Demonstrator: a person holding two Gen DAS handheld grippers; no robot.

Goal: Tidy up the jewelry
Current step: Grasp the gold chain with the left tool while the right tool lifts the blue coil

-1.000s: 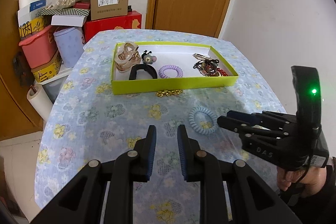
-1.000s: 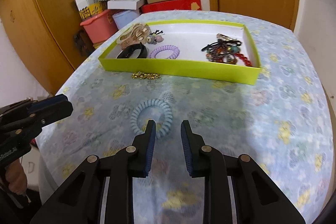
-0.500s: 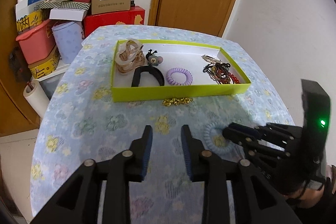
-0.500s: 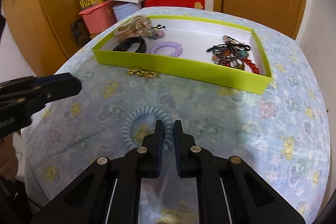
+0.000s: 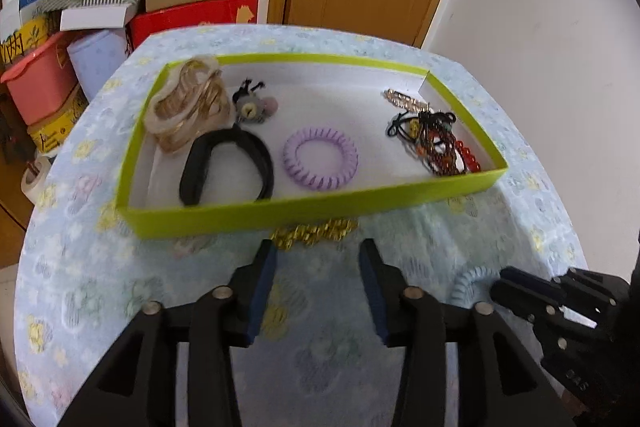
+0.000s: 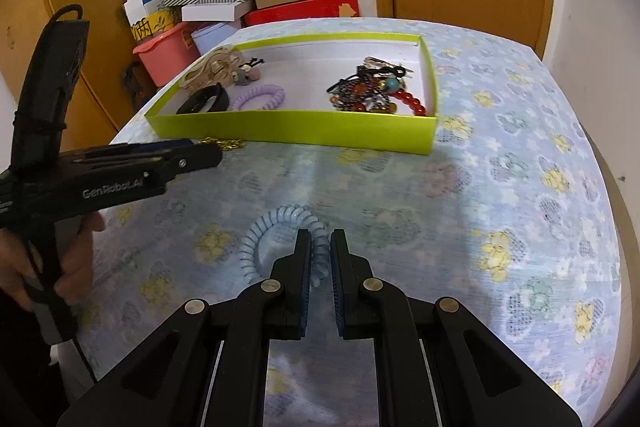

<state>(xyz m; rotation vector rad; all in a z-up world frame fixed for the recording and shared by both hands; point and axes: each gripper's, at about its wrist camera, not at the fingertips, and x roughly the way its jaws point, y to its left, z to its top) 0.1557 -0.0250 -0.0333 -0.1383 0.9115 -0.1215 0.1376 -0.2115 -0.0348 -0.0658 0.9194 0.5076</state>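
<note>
1. Right wrist view: right gripper (image 6: 320,241) pinches blue coil hair tie (image 6: 280,239) on the tablecloth; thin grip, may slip.
2. Left gripper (image 5: 317,255) spread wide near gold chain (image 5: 314,231) outside green tray (image 5: 280,209); may snag.

Black left tool (image 6: 192,157) marked "GenRobot.AI", silver screws, blue-padded fingers (image 5: 262,287).

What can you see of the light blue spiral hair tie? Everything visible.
The light blue spiral hair tie is a coiled ring, plastic by its look, lying on the flowered tablecloth outside the green tray, nearer the camera. The right gripper is shut on the ring's near right side, and its coils show between the two fingers. In the left wrist view only one arc shows, behind the left gripper's finger.
</note>
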